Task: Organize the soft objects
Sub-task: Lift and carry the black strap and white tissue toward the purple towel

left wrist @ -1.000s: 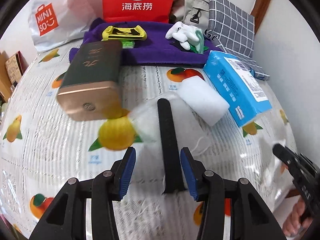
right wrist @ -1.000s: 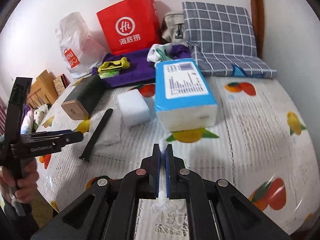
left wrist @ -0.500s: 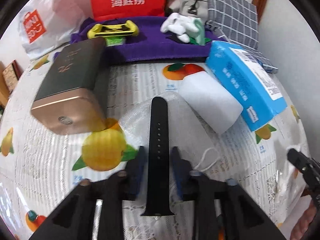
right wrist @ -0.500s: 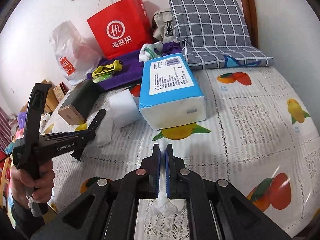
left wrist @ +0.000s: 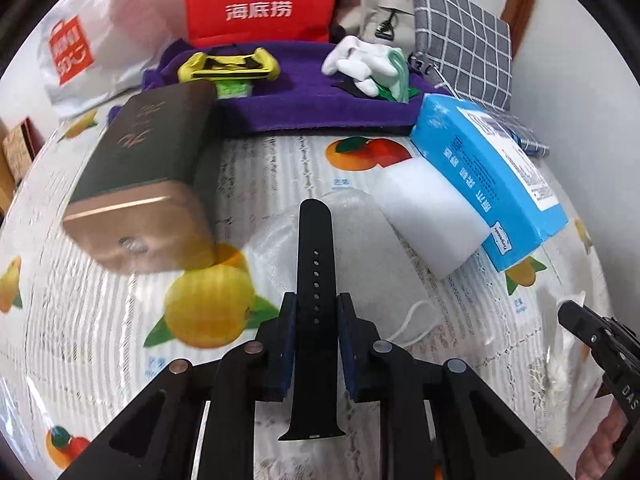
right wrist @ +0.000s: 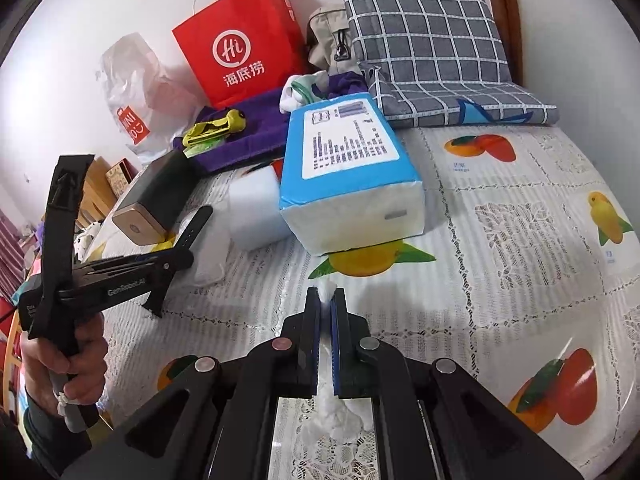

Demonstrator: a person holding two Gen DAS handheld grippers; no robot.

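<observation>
My left gripper (left wrist: 316, 304) is shut on a black watch strap (left wrist: 315, 264) and holds it over a clear plastic bag (left wrist: 356, 216) on the fruit-print table cloth. It also shows in the right wrist view (right wrist: 176, 260), with the strap (right wrist: 194, 226) sticking out beyond it. My right gripper (right wrist: 327, 300) is shut on a white tissue (right wrist: 332, 412), whose tip pokes out between the fingertips. The right gripper (left wrist: 588, 328) shows at the right edge of the left wrist view. A white foam block (left wrist: 428, 216) and a blue tissue pack (left wrist: 492, 184) lie ahead.
A dark box with a gold end (left wrist: 140, 184) lies at the left. A purple cloth (left wrist: 304, 108) at the back holds a yellow item (left wrist: 228, 66) and white socks (left wrist: 364, 68). A red paper bag (right wrist: 240, 44), white plastic bag (right wrist: 136, 92) and grey checked pillow (right wrist: 432, 48) stand behind.
My left gripper moved forward around the black strap and closed on it, lifting it slightly. My right gripper stayed shut on the tissue and rose a little.
</observation>
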